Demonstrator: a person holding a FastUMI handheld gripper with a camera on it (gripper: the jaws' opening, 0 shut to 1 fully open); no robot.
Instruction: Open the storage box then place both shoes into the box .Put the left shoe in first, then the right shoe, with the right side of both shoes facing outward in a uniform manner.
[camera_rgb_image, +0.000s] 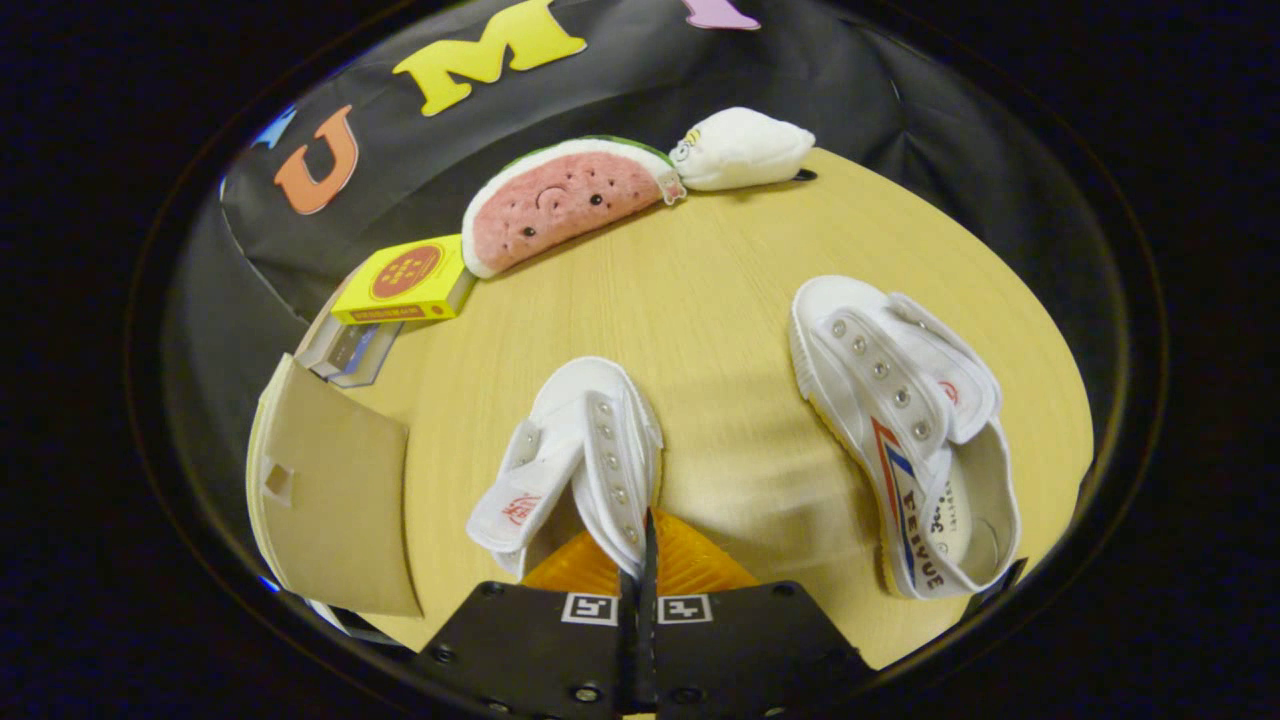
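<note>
Pinching a white shoe (590, 450), hand-held gripper (645, 545) closed.

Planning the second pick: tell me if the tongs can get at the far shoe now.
Probably not yet: the tongs look shut on the near shoe. Bare table lies between them and the far shoe.

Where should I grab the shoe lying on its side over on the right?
Pinch the right-hand shoe's thin heel-collar wall, coming from above its near heel end; it lies on its side with the opening exposed. The tool is closed on the near shoe's upper.
</note>
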